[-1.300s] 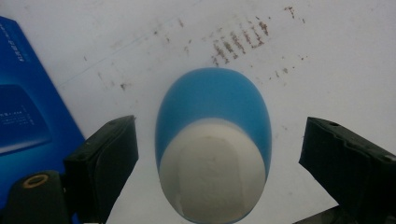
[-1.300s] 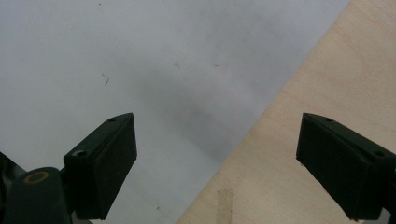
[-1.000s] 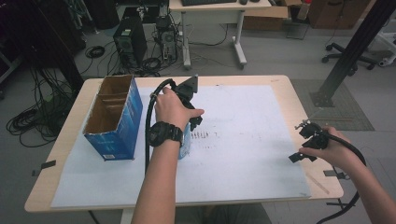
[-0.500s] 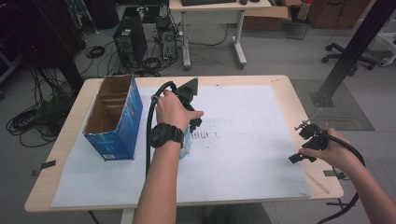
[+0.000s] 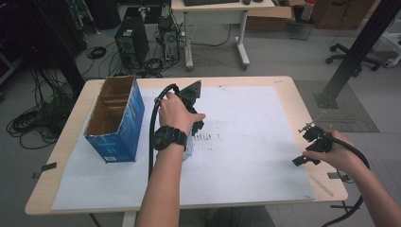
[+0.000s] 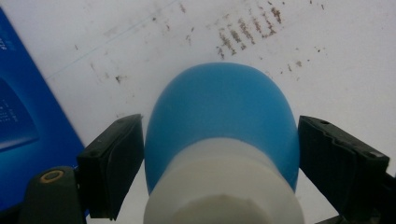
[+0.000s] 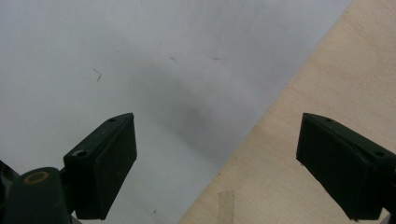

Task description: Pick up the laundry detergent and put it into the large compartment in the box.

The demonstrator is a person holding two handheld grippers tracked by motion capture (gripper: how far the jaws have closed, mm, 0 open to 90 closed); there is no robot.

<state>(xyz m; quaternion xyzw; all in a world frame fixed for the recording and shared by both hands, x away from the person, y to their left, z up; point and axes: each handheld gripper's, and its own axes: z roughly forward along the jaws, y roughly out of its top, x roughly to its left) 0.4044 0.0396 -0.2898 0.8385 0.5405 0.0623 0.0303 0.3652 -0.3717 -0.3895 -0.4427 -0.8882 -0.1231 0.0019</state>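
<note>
counts: 1 bottle [image 6: 223, 140], 1 blue carton [image 5: 116, 120], 1 white paper sheet [image 5: 246, 156], 2 grippers, 1 table [image 5: 302, 101]
writing: pale print on the carton's blue side in the left gripper view, too blurred to read; faint brown smudge marks on the sheet at 12 o'clock from the bottle
bottle look: rounded blue body, white neck end nearest the camera, smooth, plain surface
bottle place: on the sheet, just right of the carton, roughly 9 o'clock from table centre; in the high view it's mostly hidden under the left hand [image 5: 177, 113]
left gripper [image 6: 219, 154]: jaws have just been closing, bottle between them; left pad at or nearly at the blue body, right pad with a thin gap, so no pinch yet
right gripper [image 7: 215, 163]: jaws spread wide, nothing between; over the sheet's edge and bare wood, near the table's 4 o'clock corner
carton: top open, cardboard inside, stands near the table's 9 o'clock edge
</note>
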